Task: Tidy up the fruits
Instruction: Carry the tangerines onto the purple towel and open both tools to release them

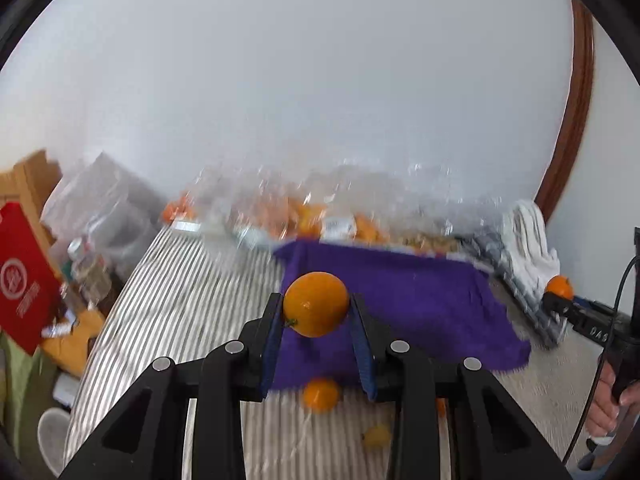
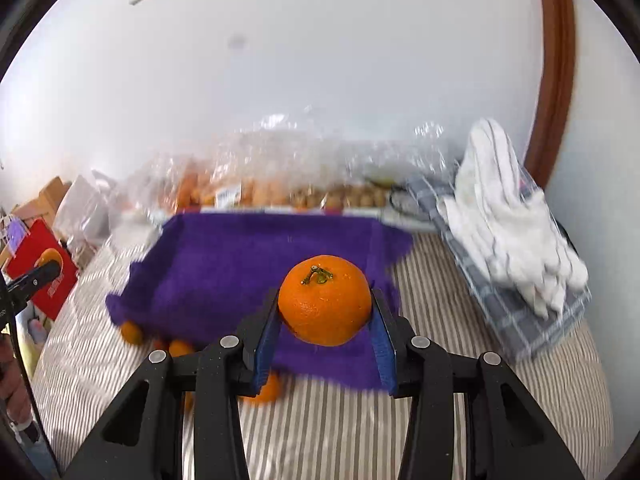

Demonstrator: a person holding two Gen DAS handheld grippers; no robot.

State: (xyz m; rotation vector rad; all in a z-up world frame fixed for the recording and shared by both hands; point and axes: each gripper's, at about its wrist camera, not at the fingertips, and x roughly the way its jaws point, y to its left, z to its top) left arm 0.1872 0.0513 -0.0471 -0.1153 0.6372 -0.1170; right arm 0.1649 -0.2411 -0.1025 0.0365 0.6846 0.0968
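So both hands are busy here. The left hand-held gripper [image 1: 316,312] is clamped on a small yellow-orange citrus [image 1: 316,304], with the blue pads [image 1: 272,344] pressing it from both sides. That fruit is a bit oval, long axis running roughly side to side between the pads, and its little stem end points down toward the lower left pad. It sits up off the bed, over the near edge of the purple cloth [image 1: 420,300].

The right hand-held gripper [image 2: 325,312] is grasping a bigger mandarin [image 2: 325,305], deeper orange and squat and round. Its green stem [image 2: 316,275] points up and slightly away from the camera, so the short axis stands about upright. It too hangs in front of the purple cloth [image 2: 240,264].

Below and behind the left gripper's fingers, a loose orange fruit [image 1: 321,394] lies on the striped bedding [image 1: 180,300] right at the cloth's near edge, with a small yellow one [image 1: 377,436] closer to the camera. On the right gripper's lower left, a few more oranges [image 2: 132,332] peek out from under the cloth's edge.

Past the cloth, clear plastic bags [image 2: 260,168] of fruit are blurred. Off to the right of the right gripper lies a white towel [image 2: 508,212] on a grey checked cloth [image 2: 520,320].
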